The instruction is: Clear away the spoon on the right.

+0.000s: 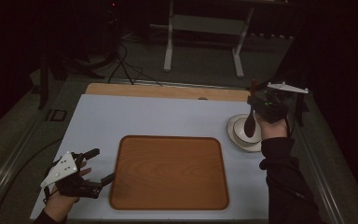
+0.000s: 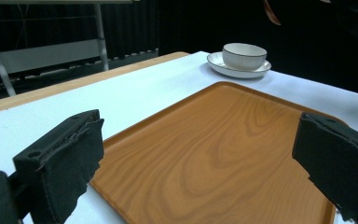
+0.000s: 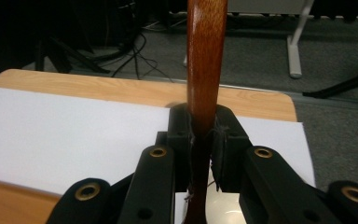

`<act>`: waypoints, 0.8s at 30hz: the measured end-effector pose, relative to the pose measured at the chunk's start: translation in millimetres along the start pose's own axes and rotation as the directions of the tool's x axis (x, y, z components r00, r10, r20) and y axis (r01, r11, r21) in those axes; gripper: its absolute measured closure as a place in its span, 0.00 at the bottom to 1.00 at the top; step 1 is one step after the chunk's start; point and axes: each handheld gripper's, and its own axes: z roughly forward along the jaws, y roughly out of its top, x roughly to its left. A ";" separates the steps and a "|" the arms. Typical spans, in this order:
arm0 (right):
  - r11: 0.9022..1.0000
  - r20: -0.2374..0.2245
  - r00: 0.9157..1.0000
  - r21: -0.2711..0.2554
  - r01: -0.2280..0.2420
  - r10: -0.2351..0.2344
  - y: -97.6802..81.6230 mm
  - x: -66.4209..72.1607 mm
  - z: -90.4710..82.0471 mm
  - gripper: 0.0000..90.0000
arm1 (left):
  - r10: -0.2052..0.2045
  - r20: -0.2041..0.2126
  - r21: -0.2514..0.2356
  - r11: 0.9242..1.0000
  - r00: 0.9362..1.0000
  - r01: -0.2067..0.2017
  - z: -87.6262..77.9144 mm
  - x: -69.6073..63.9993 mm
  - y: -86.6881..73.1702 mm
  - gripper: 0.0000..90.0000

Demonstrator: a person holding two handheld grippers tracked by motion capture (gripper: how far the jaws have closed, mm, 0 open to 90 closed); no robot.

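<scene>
my left gripper (image 1: 98, 165) hangs just off the left edge of the tray (image 1: 168, 172), jaws spread wide with nothing between them; in the left gripper view the tray's near rim runs across the gap between my pads. the tray is a flat rounded rectangle of orange-brown wood grain with a low raised lip, smooth and a little glossy, lying bare on the pale sheet that covers the desk (image 1: 121, 116).

to the right, my right gripper (image 1: 253, 106) has its jaws clamped tight on the handle of a wooden spoon (image 1: 250, 123), whose dark oval head hangs below the jaws, over the bowl (image 1: 244, 131). the bowl is white and glazed with a thin dark rim, and sits on a matching saucer (image 1: 233, 135) just beyond the tray's far right corner. in the right gripper view the handle is a round, polished reddish stick rising straight up out of the pads.

to do this well i judge i should keep the grip firm, since the polished handle could slip or twist, and keep the spoon plumb so its head clears the bowl's rim without knocking it.
</scene>
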 end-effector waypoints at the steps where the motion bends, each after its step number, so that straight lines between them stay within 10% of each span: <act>1: 1.000 0.002 1.000 -0.001 -0.001 0.001 -1.3 3.5 -2.9 0.88 | 0.002 0.000 0.001 1.000 1.000 -0.002 0.0 -0.1 0.1 0.03; 24: 0.997 -0.091 0.995 0.071 -0.020 0.026 -83.3 75.6 -3.2 0.88 | 0.010 0.005 0.002 1.000 1.000 -0.010 0.0 -1.1 0.6 0.03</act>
